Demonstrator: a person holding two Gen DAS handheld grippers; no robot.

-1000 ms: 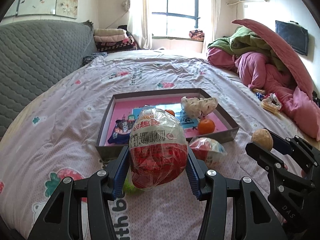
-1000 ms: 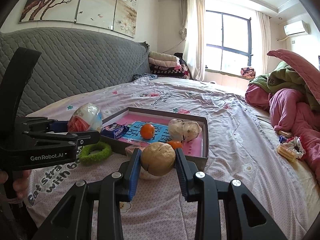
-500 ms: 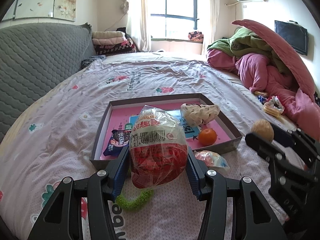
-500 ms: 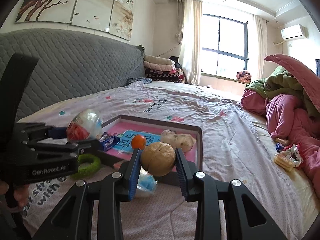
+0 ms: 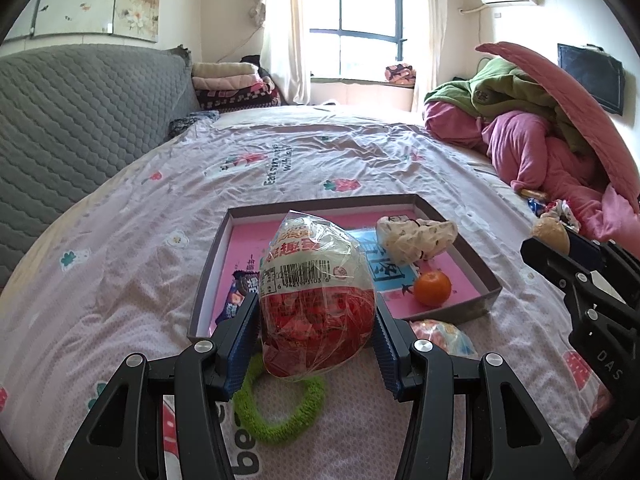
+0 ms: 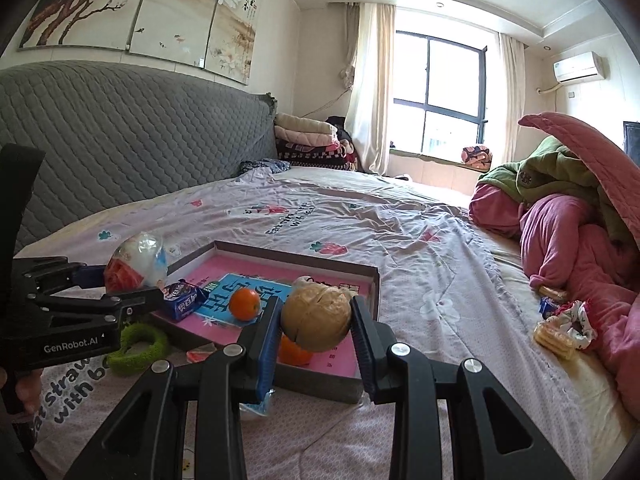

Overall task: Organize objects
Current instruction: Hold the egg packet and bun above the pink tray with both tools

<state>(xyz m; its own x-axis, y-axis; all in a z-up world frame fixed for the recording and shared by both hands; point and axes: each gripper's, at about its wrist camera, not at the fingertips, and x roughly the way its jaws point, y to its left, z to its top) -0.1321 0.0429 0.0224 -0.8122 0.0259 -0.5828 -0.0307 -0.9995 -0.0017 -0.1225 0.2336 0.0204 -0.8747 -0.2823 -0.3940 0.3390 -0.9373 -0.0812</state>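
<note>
Both grippers full, left gripper [image 5: 316,344] clenching the snack bag [image 5: 316,300], right gripper [image 6: 314,338] the bun [image 6: 316,317], so we'd lower them gently inside the tray [image 5: 486,280].

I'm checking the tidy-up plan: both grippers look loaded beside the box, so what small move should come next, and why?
Probably carry the left gripper a little forward over the box and lower it. It is shut on the wrapped egg, which hangs near the box's front edge, above the green ring; bare pink floor lies just ahead.
</note>
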